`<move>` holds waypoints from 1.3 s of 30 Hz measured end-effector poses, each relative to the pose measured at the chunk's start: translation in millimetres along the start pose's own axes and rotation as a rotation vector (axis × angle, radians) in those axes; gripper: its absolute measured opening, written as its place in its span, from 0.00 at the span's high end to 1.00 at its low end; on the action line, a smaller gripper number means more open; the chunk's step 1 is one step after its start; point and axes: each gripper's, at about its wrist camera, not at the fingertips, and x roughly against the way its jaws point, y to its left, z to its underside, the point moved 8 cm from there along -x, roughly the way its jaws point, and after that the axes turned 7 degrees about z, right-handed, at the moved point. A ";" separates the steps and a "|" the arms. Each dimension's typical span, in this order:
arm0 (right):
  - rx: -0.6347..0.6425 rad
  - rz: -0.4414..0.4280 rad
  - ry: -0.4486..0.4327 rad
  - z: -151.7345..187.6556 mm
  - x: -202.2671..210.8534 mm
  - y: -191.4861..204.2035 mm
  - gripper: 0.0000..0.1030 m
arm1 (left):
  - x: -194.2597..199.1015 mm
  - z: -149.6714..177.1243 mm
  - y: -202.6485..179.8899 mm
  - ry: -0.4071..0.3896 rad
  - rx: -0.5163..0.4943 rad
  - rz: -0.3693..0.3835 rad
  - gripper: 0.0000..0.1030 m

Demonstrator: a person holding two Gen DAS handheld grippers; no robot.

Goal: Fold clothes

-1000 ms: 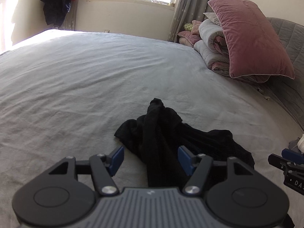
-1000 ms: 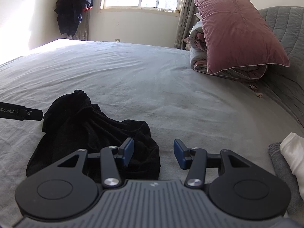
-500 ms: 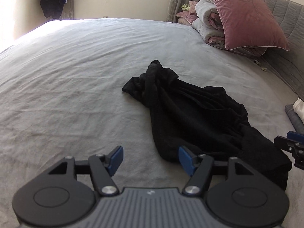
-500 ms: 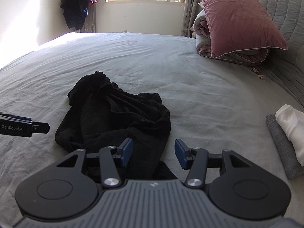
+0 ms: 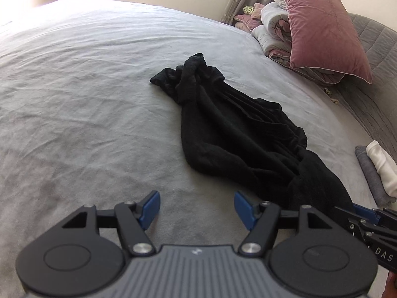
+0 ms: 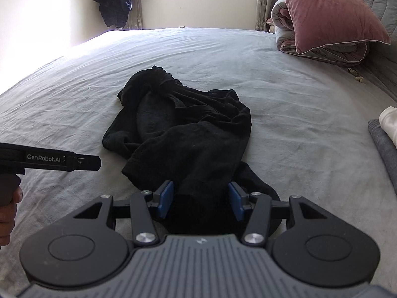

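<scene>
A black garment (image 6: 183, 134), soft knit w/ deep crumpled folds, is lying stretched out in a long bunched strip near the mid of the bed (image 5: 74, 99), running from a twisted knot at its far end toward the near edge. The bed sheet is grey, matte, lightly wrinkled. The right hand-held gripper (image 6: 201, 200) is closing its blue pads on the garment's near end; thick cloth is filling the gap btwn them, touching both pads. The left hand-held gripper (image 5: 196, 209) is hovering spread wide over bare sheet just beside the garment's near left side, nothing btwn its pads. At the bed's far right corner a plump pink velvet pillow (image 5: 322, 32) is leaning on a rolled grey quilt (image 5: 273, 32). At the right edge a white folded item (image 5: 382, 166) is resting on a grey folded one (image 5: 369, 173).
</scene>
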 end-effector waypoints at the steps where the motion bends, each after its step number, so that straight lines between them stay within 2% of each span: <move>1: 0.000 0.003 -0.007 -1.7 0.5 -0.5 0.78 | -1.1 -1.8 0.4 -0.003 0.023 0.003 0.35; 3: -0.013 0.001 -0.027 -6.5 2.2 -2.2 0.86 | -4.1 -4.4 -0.9 -0.008 0.049 0.016 0.35; 8: -0.056 0.018 -0.087 -25.4 8.2 -17.9 0.90 | -13.1 -4.0 -8.5 -0.008 0.050 0.033 0.35; 15: -0.168 0.146 -0.119 -41.4 0.3 -78.9 0.91 | -20.8 -6.8 -14.1 -0.016 0.018 0.054 0.37; 19: -0.214 0.232 -0.123 -42.9 -12.1 -113.6 0.92 | -24.6 -7.5 -18.8 -0.023 0.019 0.096 0.44; 23: -0.257 0.257 -0.104 -37.7 -27.4 -134.2 0.92 | -28.6 -5.3 -24.4 -0.028 0.000 0.132 0.52; 29: -0.341 0.174 -0.032 -24.5 -29.5 -135.9 0.82 | -29.0 -5.5 -26.3 -0.041 -0.020 0.158 0.57; 30: -0.348 0.159 -0.031 -23.9 -25.5 -134.4 0.75 | -28.5 -6.4 -25.7 -0.047 -0.019 0.164 0.58; 31: -0.352 0.148 -0.035 -23.6 -20.6 -132.7 0.59 | -28.4 -7.7 -25.1 -0.058 -0.020 0.173 0.59; 32: -0.355 0.139 -0.044 -23.4 -15.4 -130.8 0.54 | -28.3 -8.9 -24.5 -0.068 -0.022 0.182 0.62; 35: -0.344 0.074 -0.026 -18.8 -1.4 -118.5 0.53 | -29.8 -11.7 -22.4 -0.100 -0.027 0.199 0.70; 37: -0.330 0.026 0.007 -12.2 3.3 -107.6 0.64 | -32.4 -10.8 -21.4 -0.102 -0.018 0.208 0.74; 39: -0.316 -0.013 0.054 -1.9 3.6 -96.0 0.66 | -35.2 -10.4 -22.3 -0.106 -0.011 0.225 0.78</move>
